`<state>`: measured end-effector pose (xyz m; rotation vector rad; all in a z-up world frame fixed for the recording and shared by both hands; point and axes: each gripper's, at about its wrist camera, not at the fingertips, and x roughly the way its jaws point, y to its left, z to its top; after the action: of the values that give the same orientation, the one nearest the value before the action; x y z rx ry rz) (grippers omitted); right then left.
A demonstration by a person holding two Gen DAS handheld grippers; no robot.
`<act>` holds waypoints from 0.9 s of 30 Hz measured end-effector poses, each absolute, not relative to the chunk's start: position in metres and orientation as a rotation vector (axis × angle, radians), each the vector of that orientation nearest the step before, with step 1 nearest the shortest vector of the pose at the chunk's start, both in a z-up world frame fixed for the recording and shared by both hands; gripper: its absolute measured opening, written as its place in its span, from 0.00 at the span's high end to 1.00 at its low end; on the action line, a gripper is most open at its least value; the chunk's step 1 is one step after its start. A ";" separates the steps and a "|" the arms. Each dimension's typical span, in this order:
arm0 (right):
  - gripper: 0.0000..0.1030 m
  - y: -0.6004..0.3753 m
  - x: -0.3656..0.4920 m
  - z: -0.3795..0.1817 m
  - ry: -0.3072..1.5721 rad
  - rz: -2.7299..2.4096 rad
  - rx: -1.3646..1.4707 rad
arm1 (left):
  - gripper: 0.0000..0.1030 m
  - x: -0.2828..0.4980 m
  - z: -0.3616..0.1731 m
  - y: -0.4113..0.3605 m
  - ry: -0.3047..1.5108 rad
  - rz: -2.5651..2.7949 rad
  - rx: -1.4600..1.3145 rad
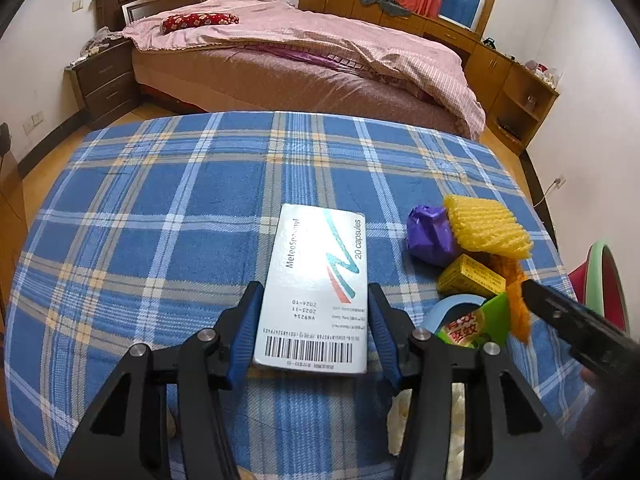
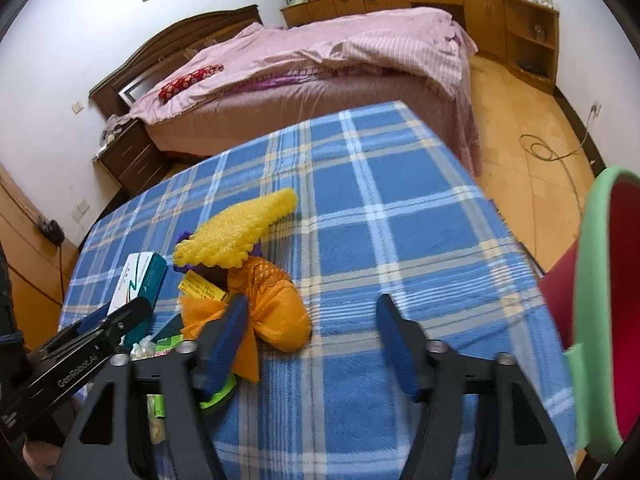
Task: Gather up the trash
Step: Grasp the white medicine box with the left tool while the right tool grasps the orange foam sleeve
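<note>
While litter waits on the plaid-covered table (image 1: 160,200), both tools hang over it.
Left gripper (image 1: 312,328) brackets the capsule box (image 1: 316,280) – light, stiff card, best pinched across its long edges; pad contact unclear. Right gripper (image 2: 312,340) gapes, empty, beside soft orange foam netting (image 2: 276,312).

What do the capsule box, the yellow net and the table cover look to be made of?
Capsule box: thin printed cardboard, slightly glossy, with sharp folded edges and a barcode.
Yellow net: probably foam mesh, matte, with puffy ribbed strands.
Table cover: fleecy woven cloth, matte; the plaid has a fuzzy nap.
</note>
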<state>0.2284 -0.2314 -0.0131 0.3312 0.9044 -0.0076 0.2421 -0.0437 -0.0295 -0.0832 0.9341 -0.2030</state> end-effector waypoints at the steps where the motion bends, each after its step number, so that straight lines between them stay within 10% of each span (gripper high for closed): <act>1: 0.47 -0.229 0.229 -0.013 0.901 -0.003 0.317 | 0.49 0.242 -0.029 -0.043 0.934 -0.205 -0.089; 11: 0.82 -0.207 0.229 -0.012 0.886 0.091 0.244 | 0.50 0.232 -0.016 -0.042 0.905 -0.222 -0.108; 27: 0.83 -0.235 0.158 0.033 0.763 0.054 0.314 | 0.50 0.175 0.023 -0.052 0.846 -0.275 -0.121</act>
<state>0.1578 -0.2346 0.0327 0.3137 0.7628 0.0539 0.1747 -0.0521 0.0234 -0.1209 0.8463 -0.2747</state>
